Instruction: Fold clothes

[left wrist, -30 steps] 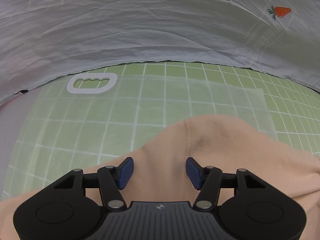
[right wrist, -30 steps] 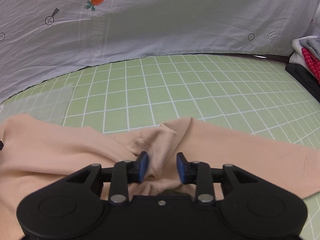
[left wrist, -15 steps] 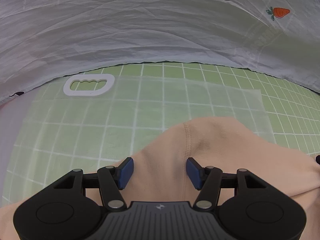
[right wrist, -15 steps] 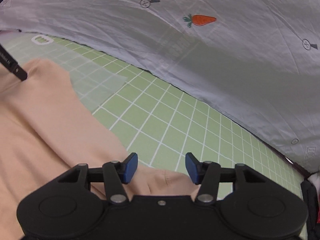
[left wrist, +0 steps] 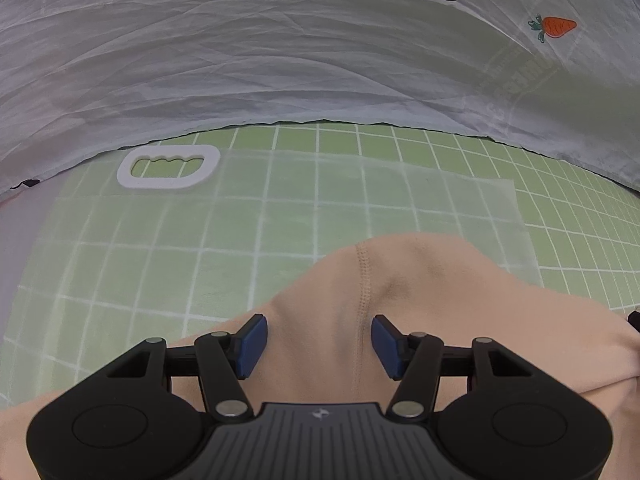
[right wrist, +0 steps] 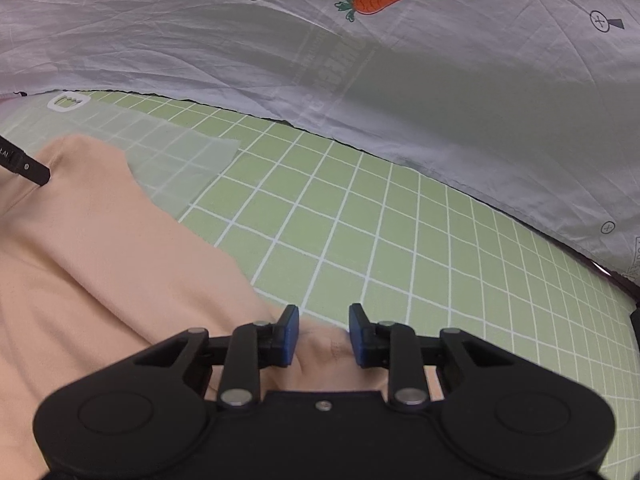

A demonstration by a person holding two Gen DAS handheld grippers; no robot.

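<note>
Right gripper, a second ago nearly pinched on a fabric ridge, has swung aside and now stands parted over the peach garment's edge on the green grid mat, left gripper unchanged, agape, gripping nothing.

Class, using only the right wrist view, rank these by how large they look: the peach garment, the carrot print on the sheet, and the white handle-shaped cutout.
1. Peach garment, by far the largest.
2. Carrot print.
3. White handle-shaped cutout, lying farther off, so its true size is unsure.
</note>
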